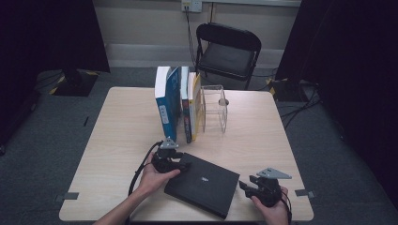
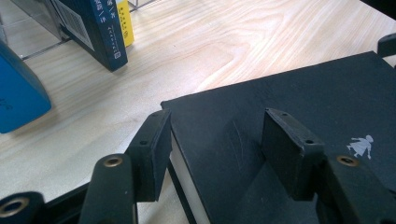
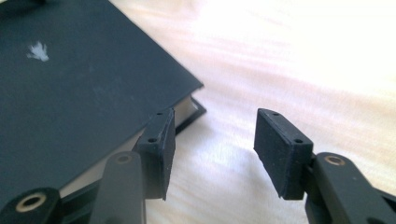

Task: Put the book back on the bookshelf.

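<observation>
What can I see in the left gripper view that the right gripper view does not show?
Left gripper view alone: standing books at the top left, a blue book, a dark navy book and a yellow book, and the left hand-held gripper, open, one jaw beside the black book's edge and one above its cover. Right gripper view alone: the right hand-held gripper, open beside the black book's corner. Both: the black book with its small white emblem, and the wooden table.

Two black handheld grippers, forearms bare.
The left gripper (image 1: 180, 165) and right gripper (image 1: 244, 186) carry grey three-cornered plates, brass-ringed screws and black cables.
</observation>
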Action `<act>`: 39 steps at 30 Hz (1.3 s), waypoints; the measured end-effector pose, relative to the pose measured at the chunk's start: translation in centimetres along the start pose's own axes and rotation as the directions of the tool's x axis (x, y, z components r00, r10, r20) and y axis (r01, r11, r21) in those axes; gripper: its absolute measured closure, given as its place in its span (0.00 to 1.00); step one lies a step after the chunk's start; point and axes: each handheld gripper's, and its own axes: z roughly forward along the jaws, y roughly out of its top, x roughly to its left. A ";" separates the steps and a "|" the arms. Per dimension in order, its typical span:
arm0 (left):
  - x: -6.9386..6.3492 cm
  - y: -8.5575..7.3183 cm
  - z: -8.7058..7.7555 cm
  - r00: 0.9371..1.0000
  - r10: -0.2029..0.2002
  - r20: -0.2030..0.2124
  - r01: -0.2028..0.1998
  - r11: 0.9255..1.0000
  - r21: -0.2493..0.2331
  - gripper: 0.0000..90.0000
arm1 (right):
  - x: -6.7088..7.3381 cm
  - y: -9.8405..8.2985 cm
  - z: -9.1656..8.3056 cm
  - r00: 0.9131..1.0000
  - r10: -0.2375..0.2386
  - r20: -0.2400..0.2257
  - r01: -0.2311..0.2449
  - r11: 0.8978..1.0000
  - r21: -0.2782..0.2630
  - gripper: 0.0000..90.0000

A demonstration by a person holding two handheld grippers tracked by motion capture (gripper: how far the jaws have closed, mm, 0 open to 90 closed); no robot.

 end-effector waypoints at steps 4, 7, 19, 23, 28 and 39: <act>0.0 -0.1 -0.3 1.000 0.006 0.007 -0.006 1.000 0.002 0.51 | 0.4 -0.1 1.3 0.999 -0.028 -0.023 0.029 0.998 0.058 0.53; 0.1 -0.4 -0.7 1.000 0.006 0.014 -0.006 1.000 0.003 0.52 | 0.1 0.0 1.3 0.999 -0.030 -0.042 0.032 0.998 0.057 0.53; 1.1 -1.9 -3.6 1.000 -0.015 -0.015 0.016 0.999 0.047 0.50 | 0.3 2.6 5.0 0.999 -0.055 0.005 0.054 0.998 0.014 0.52; 1.8 -2.5 -4.1 0.999 -0.047 -0.024 0.047 0.999 0.007 0.50 | 0.3 3.6 6.4 0.999 -0.043 0.012 0.043 0.999 -0.005 0.51; 2.4 -1.2 -3.5 0.998 -0.051 -0.036 0.050 0.999 -0.014 0.47 | 0.3 3.7 5.2 0.999 -0.043 0.017 0.044 0.999 -0.017 0.48; 3.0 0.2 -1.0 0.998 -0.049 -0.035 0.049 0.999 -0.004 0.50 | 3.5 0.9 -0.2 0.980 -0.088 -0.179 0.077 0.995 -0.070 0.31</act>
